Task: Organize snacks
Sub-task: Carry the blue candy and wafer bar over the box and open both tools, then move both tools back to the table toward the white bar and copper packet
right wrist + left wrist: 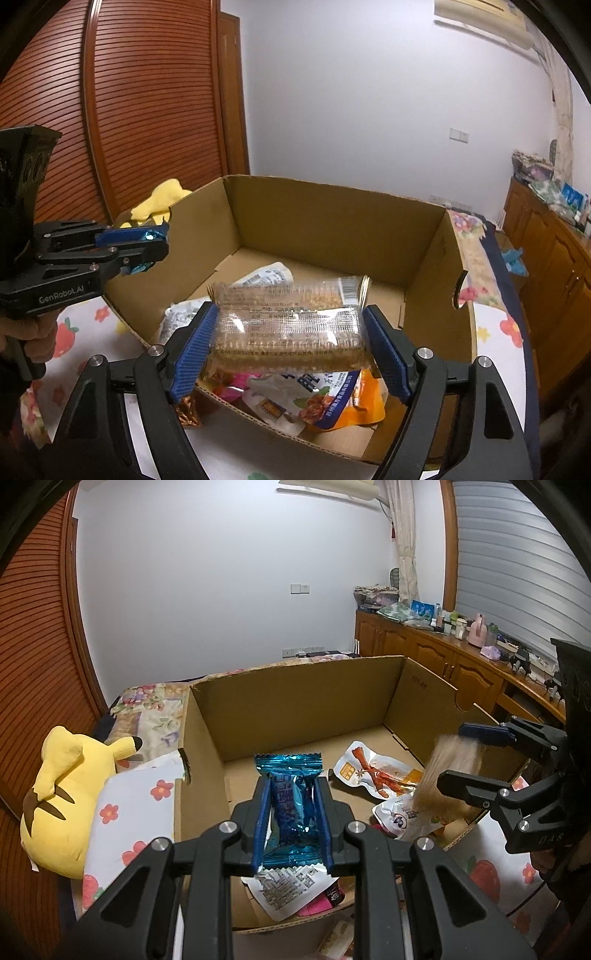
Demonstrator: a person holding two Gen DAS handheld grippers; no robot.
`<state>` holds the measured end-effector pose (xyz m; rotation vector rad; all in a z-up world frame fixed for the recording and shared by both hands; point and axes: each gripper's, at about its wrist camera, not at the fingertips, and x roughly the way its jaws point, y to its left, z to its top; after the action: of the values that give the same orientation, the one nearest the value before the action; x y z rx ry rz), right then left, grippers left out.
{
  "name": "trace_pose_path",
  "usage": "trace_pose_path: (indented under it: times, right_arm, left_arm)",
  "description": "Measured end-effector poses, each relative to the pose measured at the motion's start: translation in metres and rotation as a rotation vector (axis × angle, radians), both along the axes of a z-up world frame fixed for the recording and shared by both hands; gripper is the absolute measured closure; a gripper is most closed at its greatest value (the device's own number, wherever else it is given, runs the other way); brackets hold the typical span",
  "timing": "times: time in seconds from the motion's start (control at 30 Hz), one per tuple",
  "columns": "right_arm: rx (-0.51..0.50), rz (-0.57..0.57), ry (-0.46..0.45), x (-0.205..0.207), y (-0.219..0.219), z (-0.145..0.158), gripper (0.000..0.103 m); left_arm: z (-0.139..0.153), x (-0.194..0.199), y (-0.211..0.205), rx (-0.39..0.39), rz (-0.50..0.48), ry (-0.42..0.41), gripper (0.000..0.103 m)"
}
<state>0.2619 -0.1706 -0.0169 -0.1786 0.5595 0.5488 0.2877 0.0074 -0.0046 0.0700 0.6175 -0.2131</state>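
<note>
A blue foil snack packet (291, 805) stands upright between the blue pads of my left gripper (291, 786), which is shut on it over the near left part of an open cardboard box (295, 698). From the right wrist view the left gripper (162, 240) hovers at the box's (332, 221) left wall. My right gripper (290, 312) stands wide over the box's near edge. A clear packet of brown wafers (288, 332) lies crosswise between its jaws, motion-blurred, with a small gap at the right pad (384, 350). In the left wrist view the same wafer packet (450, 771) is a blur between the right gripper's (452, 755) fingers.
Several snack bags lie on the box floor, among them a white one with red sticks (373, 771) and an orange and blue one (332, 398). The box sits on a flowered bedsheet (129, 805). A yellow plush toy (62, 794) lies to its left, and a wooden cabinet (424, 646) stands at the right.
</note>
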Motion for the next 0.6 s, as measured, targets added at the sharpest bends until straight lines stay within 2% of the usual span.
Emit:
trace_pose_path:
  times: [0.2, 0.3, 0.6]
  right_arm:
    - [0.01, -0.009, -0.008, -0.005, -0.003, 0.004, 0.021]
    - [0.012, -0.014, -0.01, -0.01, -0.006, 0.005, 0.021]
    - [0.008, -0.027, -0.023, -0.033, -0.008, 0.01, 0.021]
  left_arm:
    - [-0.001, 0.002, -0.002, -0.004, -0.005, 0.002, 0.079]
    - [-0.001, 0.0, -0.002, -0.006, 0.001, 0.001, 0.062]
    - [0.006, -0.023, 0.001, -0.031, -0.007, -0.017, 0.059]
